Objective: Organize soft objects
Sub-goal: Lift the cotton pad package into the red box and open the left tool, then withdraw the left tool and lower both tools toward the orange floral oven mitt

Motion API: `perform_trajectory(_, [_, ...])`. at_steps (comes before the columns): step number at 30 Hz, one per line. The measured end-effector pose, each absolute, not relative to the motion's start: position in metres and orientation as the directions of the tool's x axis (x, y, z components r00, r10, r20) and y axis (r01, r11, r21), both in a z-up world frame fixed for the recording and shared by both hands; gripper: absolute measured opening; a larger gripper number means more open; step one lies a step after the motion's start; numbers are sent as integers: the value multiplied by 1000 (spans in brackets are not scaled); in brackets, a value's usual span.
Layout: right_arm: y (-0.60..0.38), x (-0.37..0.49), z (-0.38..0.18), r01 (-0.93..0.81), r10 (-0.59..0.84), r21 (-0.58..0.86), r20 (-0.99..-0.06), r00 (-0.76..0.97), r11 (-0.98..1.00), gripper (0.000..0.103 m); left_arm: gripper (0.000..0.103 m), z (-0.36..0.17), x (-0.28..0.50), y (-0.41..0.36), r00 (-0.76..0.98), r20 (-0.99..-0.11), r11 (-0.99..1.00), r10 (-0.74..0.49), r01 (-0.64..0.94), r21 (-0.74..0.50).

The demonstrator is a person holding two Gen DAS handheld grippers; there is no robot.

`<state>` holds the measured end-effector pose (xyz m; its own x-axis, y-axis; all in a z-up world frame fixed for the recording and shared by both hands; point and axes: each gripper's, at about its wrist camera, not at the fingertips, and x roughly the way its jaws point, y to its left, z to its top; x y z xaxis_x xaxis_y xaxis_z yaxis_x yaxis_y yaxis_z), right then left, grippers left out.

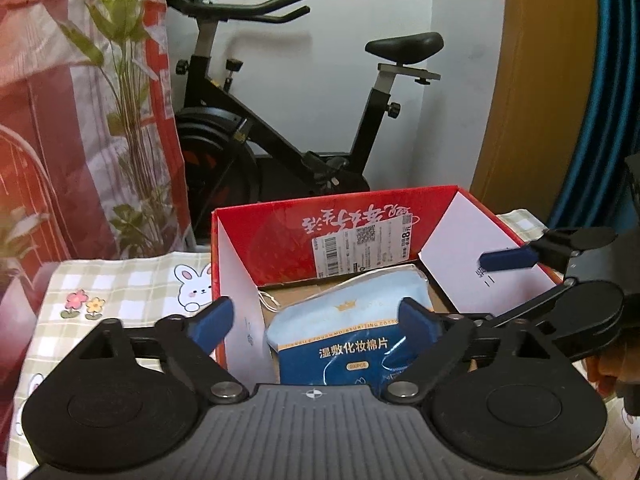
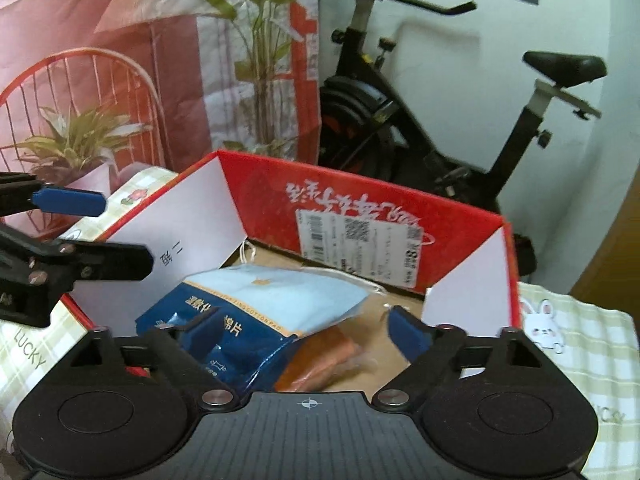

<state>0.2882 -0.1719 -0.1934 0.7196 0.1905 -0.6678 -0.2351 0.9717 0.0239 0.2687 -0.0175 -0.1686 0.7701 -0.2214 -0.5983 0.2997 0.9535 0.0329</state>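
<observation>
A blue and pale-blue pack of cotton pads lies inside an open red cardboard box. My left gripper hangs over the box's near side, open, its blue fingers either side of the pack without touching it. In the right wrist view the same pack rests partly on an orange packet on the floor of the box. My right gripper is open above them and holds nothing. Each gripper shows in the other's view: the right gripper and the left gripper, both with jaws wide.
The box stands on a green checked tablecloth with rabbit prints. Its white flaps stand up at both sides. Behind are an exercise bike, a plant before a red-and-white backdrop, and a wooden door.
</observation>
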Motion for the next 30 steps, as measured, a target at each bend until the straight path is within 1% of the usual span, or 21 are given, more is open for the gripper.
perform_trajectory(2, [-173,283,-189,-220,177,17,-658,732,975,102,99,-166,262,-17,773,-595,953,-222,300,34])
perform_trajectory(3, [-173,279,-187,-214,171,14,-653,738,977,102,100,-165,259,-16,773,-595,954,-219,296,34])
perform_trajectory(9, [-170,256,-174,-188,145,-1,-631,762,982,102,103,-161,239,-10,783,-592,963,-191,267,43])
perform_trajectory(17, [-163,220,-165,-176,135,-10,-596,791,984,103,103,-155,202,0,809,-566,971,-159,233,60])
perform_trajectory(23, [-163,190,-158,-154,139,21,-556,819,988,103,103,-152,173,5,831,-537,974,-146,215,67])
perform_trajectory(30, [-158,154,-159,-138,147,56,-514,845,989,103,103,-156,139,5,861,-495,973,-116,199,118])
